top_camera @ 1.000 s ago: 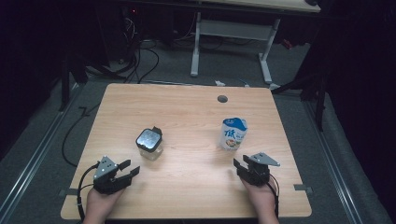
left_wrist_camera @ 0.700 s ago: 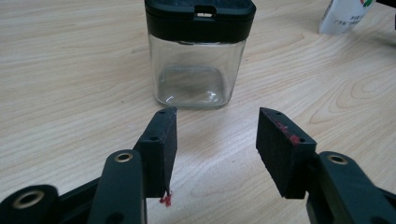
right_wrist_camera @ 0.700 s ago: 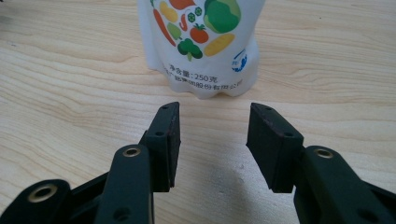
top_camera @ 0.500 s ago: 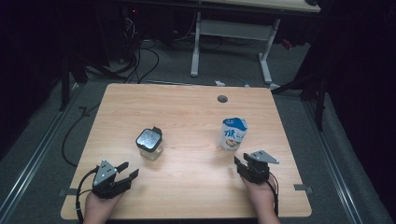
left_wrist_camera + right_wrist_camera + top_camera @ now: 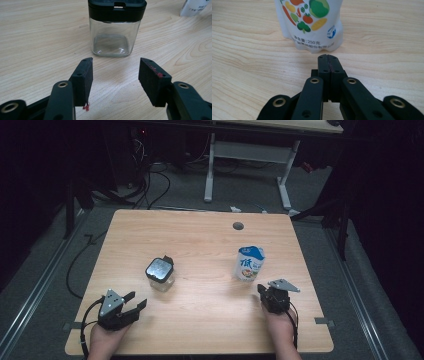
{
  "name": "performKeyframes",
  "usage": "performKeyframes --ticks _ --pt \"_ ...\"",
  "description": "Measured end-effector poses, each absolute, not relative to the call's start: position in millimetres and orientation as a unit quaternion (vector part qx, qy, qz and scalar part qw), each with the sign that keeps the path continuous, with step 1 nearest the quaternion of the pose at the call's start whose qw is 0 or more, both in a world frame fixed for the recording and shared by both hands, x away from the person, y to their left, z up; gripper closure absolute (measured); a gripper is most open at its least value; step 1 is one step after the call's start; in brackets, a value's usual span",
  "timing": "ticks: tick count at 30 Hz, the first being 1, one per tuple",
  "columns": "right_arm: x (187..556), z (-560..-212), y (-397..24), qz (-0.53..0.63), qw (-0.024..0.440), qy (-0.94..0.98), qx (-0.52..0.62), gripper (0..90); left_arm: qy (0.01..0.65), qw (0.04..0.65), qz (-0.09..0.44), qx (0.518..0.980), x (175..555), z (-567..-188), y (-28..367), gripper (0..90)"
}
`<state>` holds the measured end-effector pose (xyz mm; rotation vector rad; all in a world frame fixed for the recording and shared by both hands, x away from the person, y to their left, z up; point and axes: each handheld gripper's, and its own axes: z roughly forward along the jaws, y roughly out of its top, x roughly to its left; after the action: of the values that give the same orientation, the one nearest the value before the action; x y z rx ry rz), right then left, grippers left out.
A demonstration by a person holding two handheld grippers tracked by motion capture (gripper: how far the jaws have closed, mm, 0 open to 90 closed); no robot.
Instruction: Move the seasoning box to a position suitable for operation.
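Glass, square-sided and clear, with a black lid — that small jar [image 5: 114, 27] stands upright on the pale wooden table [image 5: 200, 235] straight ahead of your left gripper [image 5: 114, 78]. Your left jaws stand apart with bare tabletop between them; they have just been opening a little further, and nothing is held. The jar sits just beyond the pads, apart from both.

Your right gripper [image 5: 328, 61] has just snapped closed: its two black jaws press flat against each other, with nothing caught between. Right in front of its tip stands the white pouch printed with coloured vegetables [image 5: 310, 22], upright and near the jaw tips; whether they touch it you cannot tell from this angle.

From the high view, your left gripper [image 5: 135, 304] rests near the table's front left edge, with the jar [image 5: 160, 272] a little forward and to its right. Your right gripper [image 5: 263, 292] sits toward the front right — the pouch [image 5: 248, 264] just ahead of it. Jar and pouch stand well apart.
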<state>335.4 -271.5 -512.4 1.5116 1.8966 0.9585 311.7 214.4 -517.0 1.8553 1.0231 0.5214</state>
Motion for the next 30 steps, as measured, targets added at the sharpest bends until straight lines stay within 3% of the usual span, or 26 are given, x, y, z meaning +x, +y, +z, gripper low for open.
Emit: performKeyframes --ticks 30 --pt "386.6 -529.2 -265.3 0.316 0.252 0.694 0.595 86.9 0.406 0.459 0.203 0.764 312.5 -517.6 207.5 48.4"
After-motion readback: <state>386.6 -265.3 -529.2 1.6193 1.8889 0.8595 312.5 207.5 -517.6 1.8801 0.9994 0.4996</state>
